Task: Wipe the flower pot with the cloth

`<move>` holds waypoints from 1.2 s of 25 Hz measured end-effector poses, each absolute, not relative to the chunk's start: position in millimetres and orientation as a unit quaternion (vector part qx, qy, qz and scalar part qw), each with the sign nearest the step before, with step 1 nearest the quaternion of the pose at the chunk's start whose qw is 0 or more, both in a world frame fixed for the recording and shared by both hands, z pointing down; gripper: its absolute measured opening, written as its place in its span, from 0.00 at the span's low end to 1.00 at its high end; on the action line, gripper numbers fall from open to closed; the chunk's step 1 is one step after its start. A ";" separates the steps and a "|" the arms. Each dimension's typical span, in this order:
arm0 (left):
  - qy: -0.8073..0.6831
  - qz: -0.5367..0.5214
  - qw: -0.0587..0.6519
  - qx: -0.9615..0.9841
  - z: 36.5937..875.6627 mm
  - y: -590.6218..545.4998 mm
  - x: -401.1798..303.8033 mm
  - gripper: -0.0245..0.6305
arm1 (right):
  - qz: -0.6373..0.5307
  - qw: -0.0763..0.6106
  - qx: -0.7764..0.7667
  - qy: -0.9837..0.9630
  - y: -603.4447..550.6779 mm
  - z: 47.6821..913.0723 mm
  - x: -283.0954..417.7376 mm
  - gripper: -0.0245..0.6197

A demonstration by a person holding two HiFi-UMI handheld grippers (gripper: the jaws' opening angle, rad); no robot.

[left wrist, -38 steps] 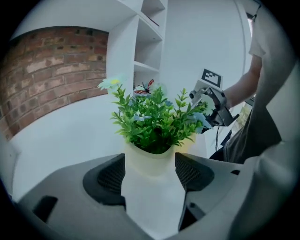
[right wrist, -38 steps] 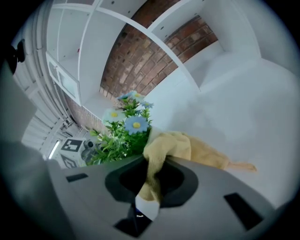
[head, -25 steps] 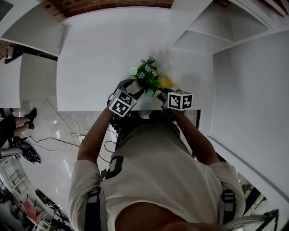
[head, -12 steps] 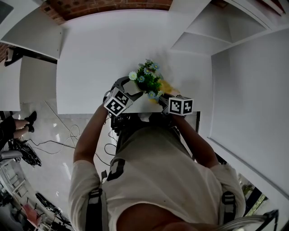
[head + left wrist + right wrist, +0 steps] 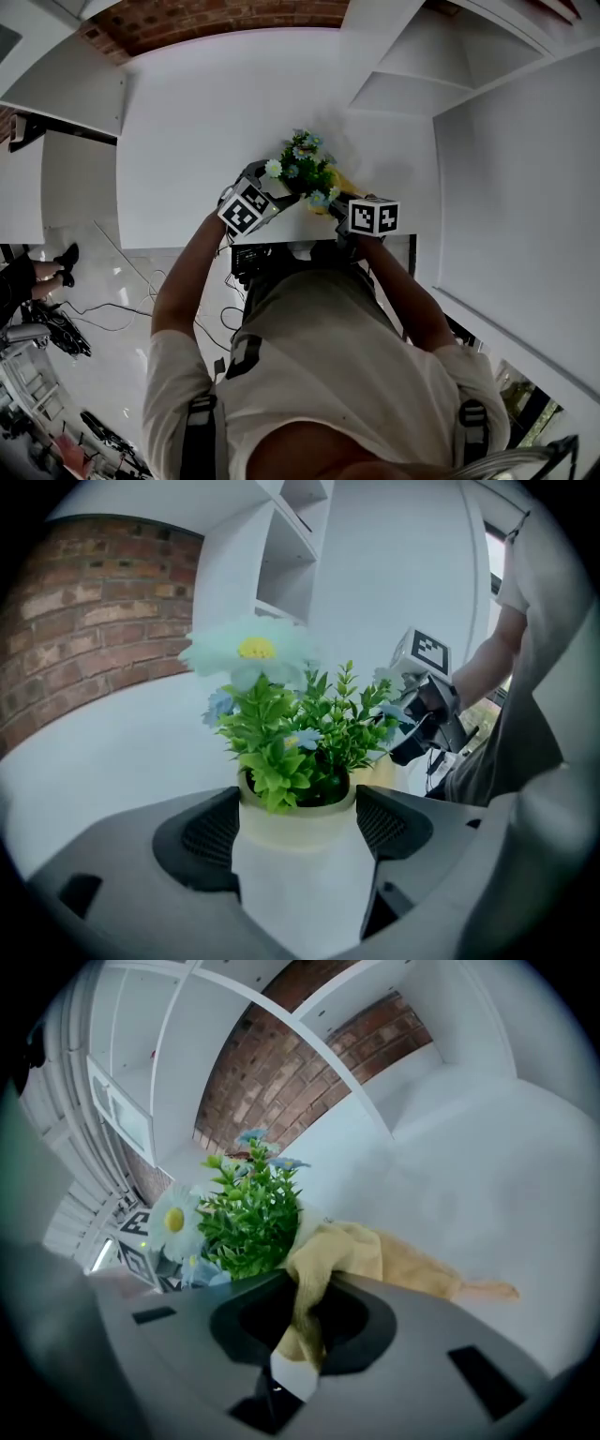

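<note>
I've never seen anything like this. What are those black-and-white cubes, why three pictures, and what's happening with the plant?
There is no robot here. A person holds a two-jaw gripper in each hand; the patterned cubes are part of those grippers. One picture comes from a camera on the person's head, looking down at a white table. The other two come from cameras riding on the grippers, looking along their jaws. On the table stands a pale flower pot with flowers. The left gripper has the pot between its jaws, which have just been opening and stand apart. The right gripper is shut on a yellow cloth that drapes beside the pot.
</note>
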State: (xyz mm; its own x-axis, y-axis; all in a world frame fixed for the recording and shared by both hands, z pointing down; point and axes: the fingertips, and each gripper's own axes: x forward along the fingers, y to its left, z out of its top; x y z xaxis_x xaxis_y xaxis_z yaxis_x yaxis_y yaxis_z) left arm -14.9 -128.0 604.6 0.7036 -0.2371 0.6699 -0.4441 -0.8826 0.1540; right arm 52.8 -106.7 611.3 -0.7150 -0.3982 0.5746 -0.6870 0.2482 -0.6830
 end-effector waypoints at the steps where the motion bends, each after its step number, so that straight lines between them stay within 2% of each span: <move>1: -0.203 0.327 0.157 0.909 604.1 -128.6 -14.8 0.61 | 0.507 0.142 0.352 -0.774 -107.3 611.6 53.7 0.13; 10: -0.342 0.274 0.194 0.878 602.2 -122.4 -15.9 0.61 | 0.504 0.157 0.341 -0.778 -92.6 611.8 35.9 0.13; 13: -0.306 0.273 0.190 0.892 595.1 -114.6 -22.3 0.61 | 0.502 0.155 0.345 -0.778 -97.1 612.4 42.6 0.13; 18: -0.249 0.309 0.127 0.909 587.2 -129.4 -41.9 0.61 | 0.504 0.148 0.359 -0.772 -109.1 613.9 57.1 0.13; 26: -0.164 0.369 0.141 0.904 621.6 -124.6 -32.6 0.61 | 0.500 0.148 0.367 -0.770 -119.7 615.1 60.1 0.13; 30: -0.214 0.338 0.142 0.905 623.8 -127.1 -27.1 0.61 | 0.493 0.152 0.366 -0.774 -125.2 614.2 60.2 0.13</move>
State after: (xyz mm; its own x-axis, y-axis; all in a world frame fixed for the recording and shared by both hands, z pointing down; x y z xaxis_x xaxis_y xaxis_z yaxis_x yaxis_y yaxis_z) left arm -27.1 -127.1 623.8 0.6794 -0.2914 0.6734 -0.4832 -0.8684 0.1116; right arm 60.2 -125.2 614.2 -0.6852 -0.4179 0.5965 -0.7173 0.2455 -0.6520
